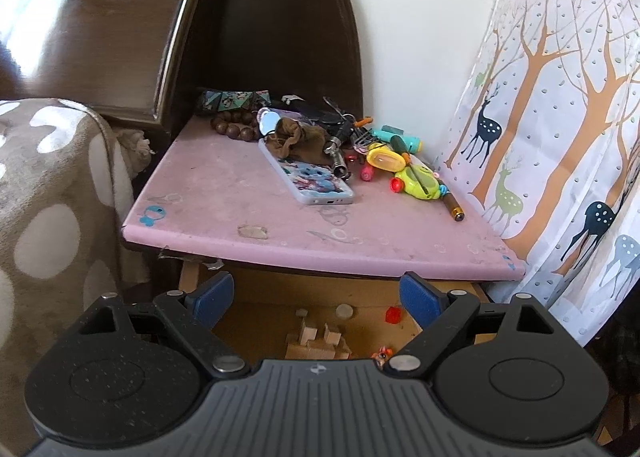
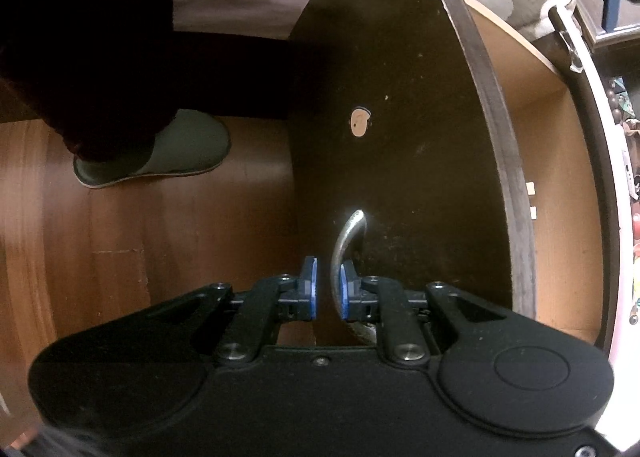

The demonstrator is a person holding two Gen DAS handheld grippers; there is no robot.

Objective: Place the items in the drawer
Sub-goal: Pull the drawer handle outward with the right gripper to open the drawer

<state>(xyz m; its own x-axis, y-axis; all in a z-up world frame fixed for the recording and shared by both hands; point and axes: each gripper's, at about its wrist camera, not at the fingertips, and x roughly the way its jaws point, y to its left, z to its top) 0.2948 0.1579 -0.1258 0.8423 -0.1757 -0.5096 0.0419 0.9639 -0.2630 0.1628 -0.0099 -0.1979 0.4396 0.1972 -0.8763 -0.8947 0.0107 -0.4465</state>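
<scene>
My left gripper (image 1: 316, 297) hangs open over the pulled-out drawer (image 1: 256, 321), nothing between its blue pads (image 1: 212, 297). Above it, the pink nightstand top (image 1: 224, 193) carries a phone in a cartoon case (image 1: 308, 177), a brown cloth pouch (image 1: 296, 137), a bead bracelet (image 1: 236, 127), keys (image 1: 336, 121) and bright plastic toys (image 1: 412, 177). My right gripper (image 2: 328, 289) points down at the dark drawer front (image 2: 400, 137). It is shut on the curved metal drawer handle (image 2: 344, 237), which lies against the right pad (image 2: 346, 289).
Wooden blocks (image 1: 316, 337) and a red piece (image 1: 393, 314) lie in the drawer, whose light wood inside (image 2: 560, 177) shows. A spotted blanket (image 1: 52, 217) is at the left, a deer-print curtain (image 1: 560, 137) at the right. A person's slippered foot (image 2: 160, 153) stands on the wood floor (image 2: 100, 257).
</scene>
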